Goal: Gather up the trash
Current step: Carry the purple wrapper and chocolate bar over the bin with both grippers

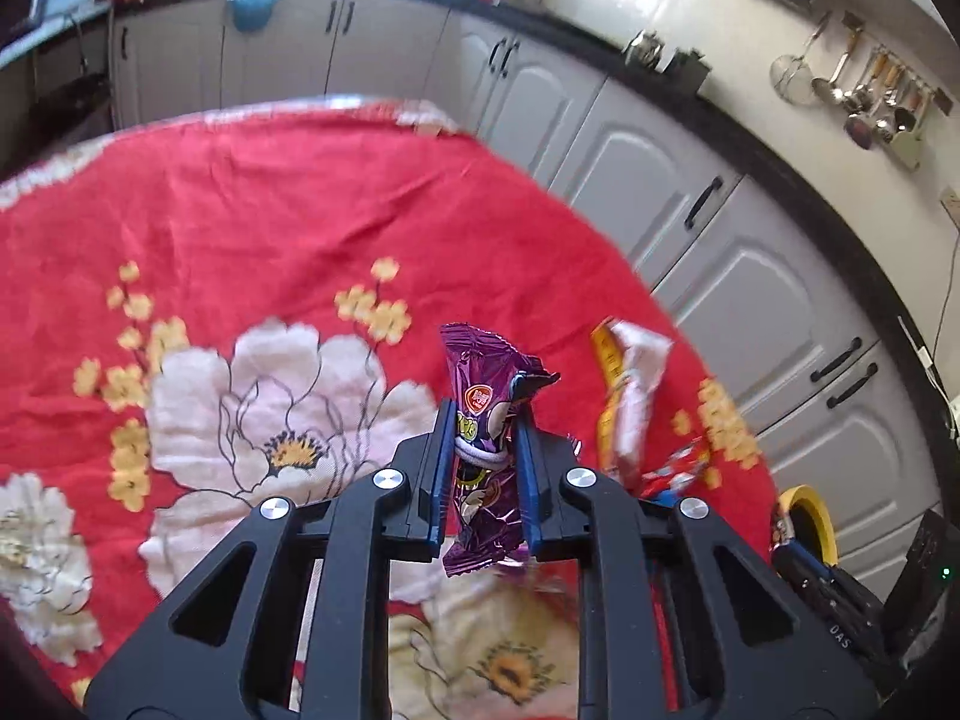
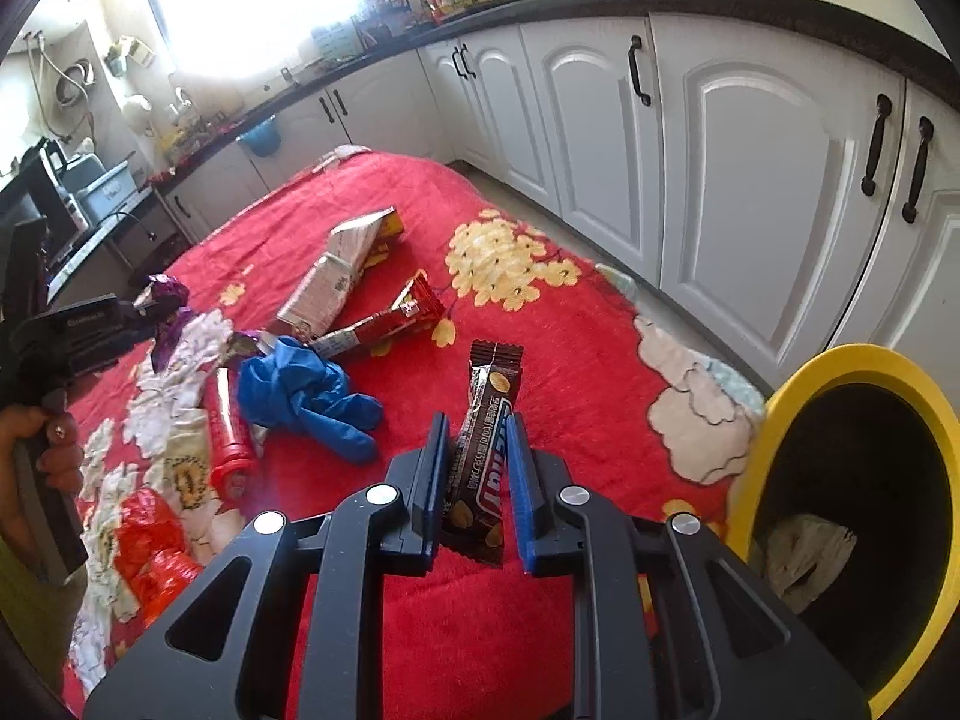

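My left gripper (image 1: 483,420) is shut on a purple snack wrapper (image 1: 480,396), lifted above the red floral cloth (image 1: 270,210). The same wrapper (image 2: 168,312) shows in the right wrist view at the far left, with a hand (image 2: 36,450) on the left gripper's handle. My right gripper (image 2: 477,429) is shut on a brown chocolate-bar wrapper (image 2: 486,456), held upright over the cloth. A yellow-rimmed black bin (image 2: 756,438) stands just right of it, with crumpled paper (image 2: 798,558) inside.
On the cloth lie a blue glove (image 2: 306,396), a red carton (image 2: 390,318), a white carton (image 2: 336,276), a red tube (image 2: 228,432) and a red-orange plastic wrapper (image 2: 150,546). White cabinets (image 2: 720,180) run along the right. A yellow-white wrapper (image 1: 630,396) lies ahead of the left gripper.
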Demonstrator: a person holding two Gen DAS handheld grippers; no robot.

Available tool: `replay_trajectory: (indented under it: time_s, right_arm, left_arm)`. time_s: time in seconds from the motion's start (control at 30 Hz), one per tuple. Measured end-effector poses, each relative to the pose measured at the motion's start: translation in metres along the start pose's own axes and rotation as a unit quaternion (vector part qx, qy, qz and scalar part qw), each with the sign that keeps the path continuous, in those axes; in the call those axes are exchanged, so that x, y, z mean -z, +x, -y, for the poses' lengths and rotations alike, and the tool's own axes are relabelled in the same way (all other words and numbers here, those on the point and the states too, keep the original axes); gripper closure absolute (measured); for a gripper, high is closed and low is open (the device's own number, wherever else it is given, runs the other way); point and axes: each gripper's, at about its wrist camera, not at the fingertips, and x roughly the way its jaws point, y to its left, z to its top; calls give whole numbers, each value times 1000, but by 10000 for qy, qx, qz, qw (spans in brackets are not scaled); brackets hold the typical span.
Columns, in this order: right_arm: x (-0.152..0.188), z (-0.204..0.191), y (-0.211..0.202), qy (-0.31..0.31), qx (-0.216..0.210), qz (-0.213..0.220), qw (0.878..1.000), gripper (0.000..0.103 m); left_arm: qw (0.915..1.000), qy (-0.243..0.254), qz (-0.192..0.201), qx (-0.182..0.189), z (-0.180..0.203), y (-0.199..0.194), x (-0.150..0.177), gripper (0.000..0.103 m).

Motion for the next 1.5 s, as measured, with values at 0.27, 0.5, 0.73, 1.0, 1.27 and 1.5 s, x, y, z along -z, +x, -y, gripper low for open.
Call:
replay_trajectory:
  time_s: [0.27,0.5,0.73,1.0,1.27,1.5]
  right_arm:
    - [1,9,-38,-62,-53,195,9998,85]
    - [0,22,-70,-76,15,439,9990,85]
    - [-2,39,-94,8,129,642,9979,85]
    - [3,59,-118,168,272,857,9958,85]
    - [7,78,-136,338,392,1016,9935,85]
    - [11,89,-150,445,495,1138,9913,85]
  left_arm:
    - [9985,365,299,269,51,-31,0,90]
    - [9963,594,325,534,95,-39,10,90]
    - [9917,949,257,825,141,-41,23,90]
    - [9856,1298,218,1062,182,-41,38,90]
    - [9795,1548,169,1277,212,-42,53,90]
    - [9743,1738,100,1427,232,-41,64,90]
